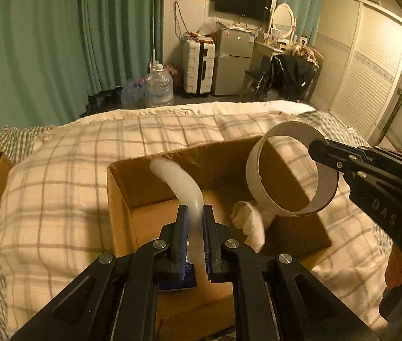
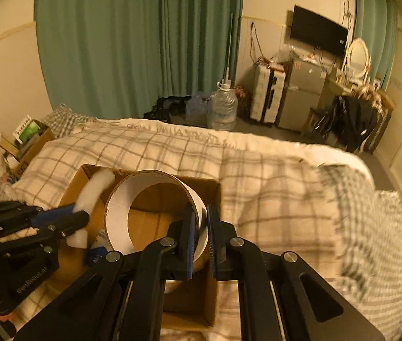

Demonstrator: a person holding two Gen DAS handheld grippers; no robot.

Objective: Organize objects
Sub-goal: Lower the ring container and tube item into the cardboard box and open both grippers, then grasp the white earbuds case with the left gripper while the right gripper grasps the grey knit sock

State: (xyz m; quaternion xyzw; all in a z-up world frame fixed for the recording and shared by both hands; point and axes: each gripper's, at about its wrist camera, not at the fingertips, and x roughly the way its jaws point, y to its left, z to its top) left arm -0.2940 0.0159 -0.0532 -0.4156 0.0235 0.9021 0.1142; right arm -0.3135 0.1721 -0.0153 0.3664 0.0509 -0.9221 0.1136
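An open cardboard box (image 1: 121, 187) lies on the checked bedspread; it also shows in the right wrist view (image 2: 215, 199). My left gripper (image 1: 194, 213) is shut on a curved white foam piece (image 1: 178, 179) and holds it over the box. It shows at the left of the right wrist view (image 2: 83, 221), with the foam (image 2: 96, 184). My right gripper (image 2: 200, 218) is shut on the wall of a wide cardboard ring (image 2: 121, 216), held above the box's right side. The ring (image 1: 253, 167) and right gripper (image 1: 318, 149) show in the left wrist view. A crumpled white item (image 1: 250, 221) and a blue object (image 1: 177, 282) lie in the box.
The bed (image 1: 59, 187) fills the foreground. A carton of clutter (image 2: 27, 139) stands at its left. Water jugs (image 1: 158, 85), a white suitcase (image 1: 198, 65), a small fridge (image 1: 233, 62) and a chair with dark clothes (image 1: 289, 74) stand beyond the bed by green curtains.
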